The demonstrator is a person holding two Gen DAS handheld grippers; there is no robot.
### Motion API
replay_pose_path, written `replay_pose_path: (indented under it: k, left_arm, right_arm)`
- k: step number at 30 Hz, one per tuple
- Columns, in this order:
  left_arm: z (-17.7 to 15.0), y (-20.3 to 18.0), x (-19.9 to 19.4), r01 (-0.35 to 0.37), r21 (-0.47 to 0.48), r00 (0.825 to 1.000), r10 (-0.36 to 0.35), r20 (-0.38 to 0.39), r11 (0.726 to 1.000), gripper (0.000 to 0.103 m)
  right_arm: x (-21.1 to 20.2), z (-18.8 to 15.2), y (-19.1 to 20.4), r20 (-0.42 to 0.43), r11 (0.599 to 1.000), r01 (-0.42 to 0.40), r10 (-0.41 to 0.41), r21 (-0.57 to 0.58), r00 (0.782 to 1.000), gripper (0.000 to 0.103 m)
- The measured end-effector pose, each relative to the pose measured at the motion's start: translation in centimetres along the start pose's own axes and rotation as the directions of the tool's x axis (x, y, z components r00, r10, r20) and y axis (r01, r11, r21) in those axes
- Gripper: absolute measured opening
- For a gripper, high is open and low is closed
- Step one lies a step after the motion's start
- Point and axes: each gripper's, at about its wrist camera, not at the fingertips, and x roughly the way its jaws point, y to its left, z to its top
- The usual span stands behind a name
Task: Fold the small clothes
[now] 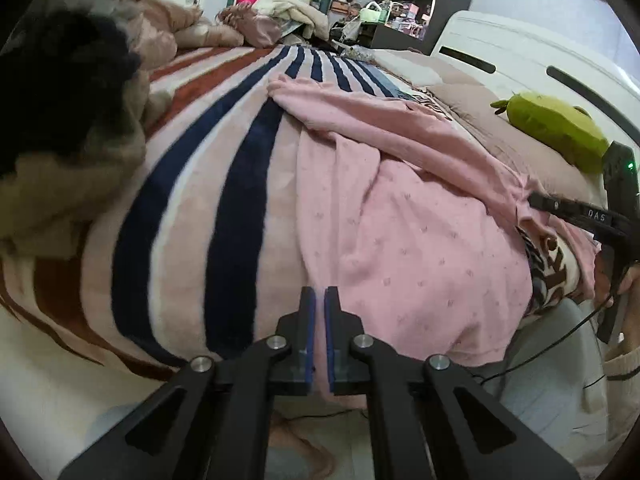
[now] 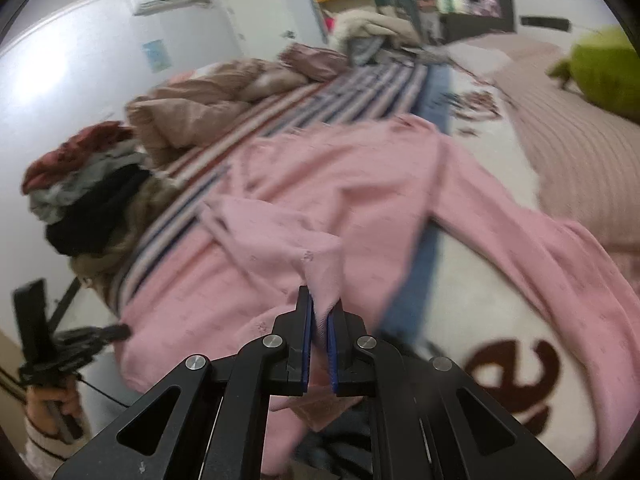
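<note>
A pink long-sleeved top [image 1: 400,216] with small printed marks lies spread on the striped blanket [image 1: 224,184] on the bed. My left gripper [image 1: 319,294] is shut at the garment's near hem, at the bed's edge; whether it pinches cloth I cannot tell. My right gripper [image 2: 320,304] is shut on a fold of the pink top [image 2: 320,208] and lifts it; it also shows at the right of the left wrist view [image 1: 536,200], pinching the cloth. The left gripper shows at the lower left of the right wrist view [image 2: 116,332].
A pile of dark, grey and red clothes [image 2: 88,192] sits at the left of the bed. A green plush toy [image 1: 556,128] lies on the brown pillow by the white headboard [image 1: 520,52]. Crumpled pink bedding [image 2: 208,100] lies at the far end. Shelves stand behind.
</note>
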Motion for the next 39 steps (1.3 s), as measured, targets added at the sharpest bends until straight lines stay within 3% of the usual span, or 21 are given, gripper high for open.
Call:
replay_pose_path:
  k: [2,6,8,10,12,14,16,18,19,20,24,31,39]
  left_arm:
    - [1.3,0.0,-0.4,0.021,-0.007,0.999,-0.020,0.041,1.000,0.036]
    - [4.4,-0.2,-0.5,0.025,0.009,0.995,-0.026,0.095,1.000,0.041]
    - [5.9,-0.3,-0.2,0.027,0.017,0.993,-0.029,0.115,0.999,0.052]
    - [7.7,-0.2,0.7,0.047,0.016,0.991,-0.049,0.127,0.999,0.055]
    - [9.3,0.1,2.1,0.059,0.008,0.991,-0.060,0.120,0.998,0.056]
    - [10.7,0.2,3.9,0.059,0.013,0.993,-0.060,0.103,0.998,0.056]
    - [11.8,0.2,5.8,0.053,0.021,0.995,-0.055,0.083,0.998,0.056]
    - [12.5,0.4,7.4,0.064,0.008,0.996,-0.064,0.060,0.998,0.056]
    - [12.7,0.5,7.9,0.070,0.002,0.996,-0.070,0.054,0.998,0.056]
    - [12.9,0.4,8.4,0.077,-0.004,0.996,-0.077,0.047,0.997,0.056]
    - [12.9,-0.1,9.4,0.080,0.015,0.996,-0.080,0.031,0.997,0.057]
    - [12.7,0.0,11.4,0.047,0.042,0.999,-0.046,-0.025,0.998,0.056]
    - [12.7,-0.1,13.1,0.053,0.028,0.998,-0.052,-0.039,0.998,0.036]
  right_arm:
    - [0.5,-0.5,-0.8,-0.042,0.999,0.048,-0.048,-0.008,0.998,0.004]
    - [-0.5,0.1,-0.9,0.004,0.996,0.082,-0.082,-0.023,0.997,0.013]
    - [-1.1,0.7,-0.7,0.032,0.997,0.076,-0.075,-0.031,0.997,0.042]
    - [-1.2,1.1,-0.6,0.029,0.998,0.053,-0.052,-0.030,0.998,0.053]
    - [-0.5,0.8,-0.7,-0.002,1.000,0.004,-0.004,-0.008,1.000,0.056]
    - [0.3,0.2,-0.3,-0.024,0.999,-0.041,0.041,0.006,0.999,0.070]
    - [1.8,-0.7,0.3,-0.060,0.999,-0.045,0.045,-0.005,0.997,0.072]
    - [3.0,-1.2,0.5,-0.076,1.000,-0.003,0.002,-0.017,0.997,0.070]
    - [3.2,-1.4,0.5,-0.073,1.000,0.009,-0.011,-0.020,0.997,0.045]
    - [3.2,-1.5,0.4,-0.071,1.000,0.018,-0.020,-0.021,0.997,0.011]
    - [1.4,-1.0,-1.1,-0.016,1.000,-0.005,0.006,0.020,1.000,0.007]
    - [-3.0,-0.5,-3.0,0.060,0.997,0.059,-0.062,0.051,0.996,0.005]
    - [-3.2,-2.0,-5.2,0.021,0.985,0.125,-0.129,0.119,0.991,0.005]
